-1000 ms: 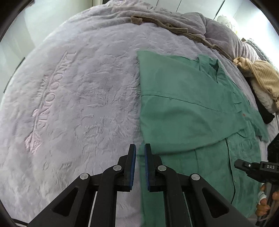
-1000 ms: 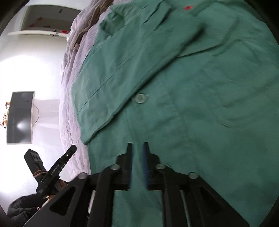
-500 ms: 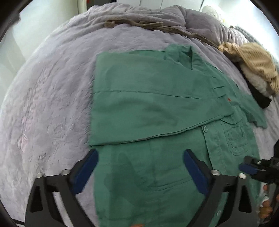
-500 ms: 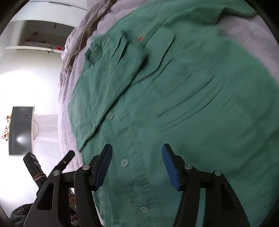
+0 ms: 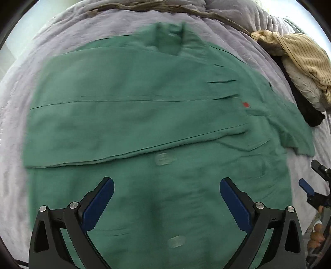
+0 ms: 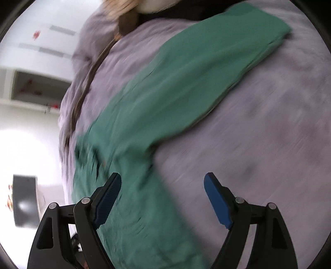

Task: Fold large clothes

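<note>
Left gripper (image 5: pixel 165 186) is spread wide over the green shirt (image 5: pixel 144 115), nothing between the pads, no contact visible. Right gripper (image 6: pixel 162 184) has its jaws opening, also pinching nothing; it sits over the line where the shirt's edge meets the bare lilac blanket (image 6: pixel 258 134). Shirt lies flat across the middle of the blanket, collar (image 5: pixel 169 39) toward the far edge, one sleeve folded across the chest, small red mark (image 5: pixel 245 105) near the cuff. The other sleeve (image 6: pixel 206 68) stretches out straight toward the blanket's right side, clearest in the right wrist view. Beige striped garment (image 5: pixel 300 55) is heaped at the far right corner over something white and something black. A brown cord (image 5: pixel 165 8) runs along the far edge. Both views are motion-blurred, so button detail is soft.
</note>
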